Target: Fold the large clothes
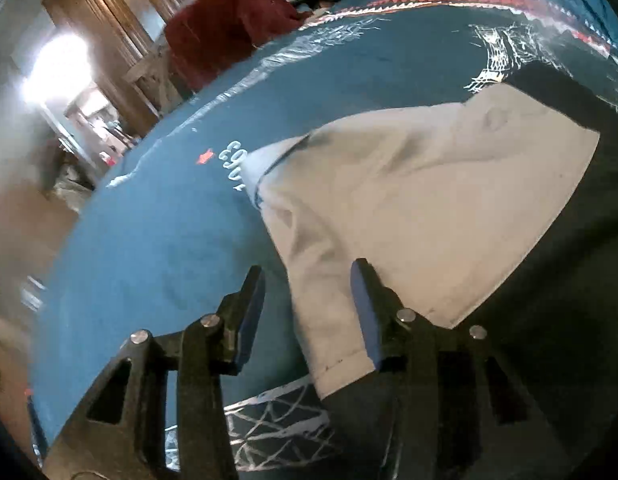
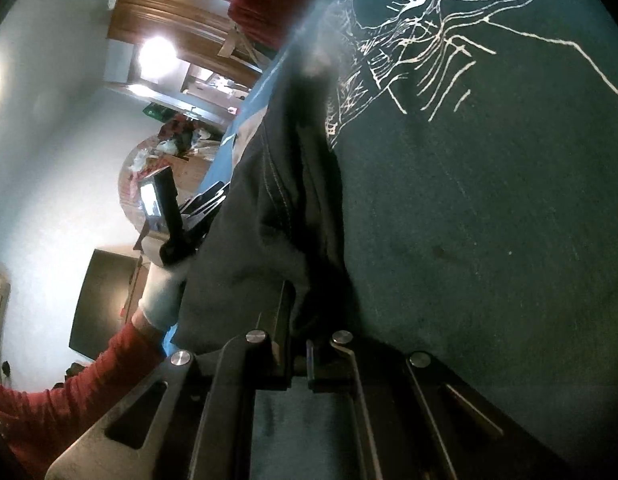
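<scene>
- The left gripper (image 1: 309, 308) is seen with its jaws spread wide and nothing between them; it is held low over the hem end of the pale inner lining (image 1: 409, 208), apparently so that this edge can be taken.
- The right gripper (image 2: 297, 344) is seen nearly closed, its jaws pinched on a bunched fold of the dark garment (image 2: 269, 208); the grip is judged to keep that end lifted while the fold is made.
- The garment is located on the blue printed cover (image 1: 157, 224), partly turned so that its light inside is exposed.
- A white-gloved hand (image 2: 165, 292) with a red sleeve (image 2: 69, 400) is observed on the other tool's handle.
- The cover is noted as soft, patterned with white linework.
- Wooden doors (image 1: 105, 20), a red heap (image 1: 225, 28) and a bright lamp are recorded beyond.
</scene>
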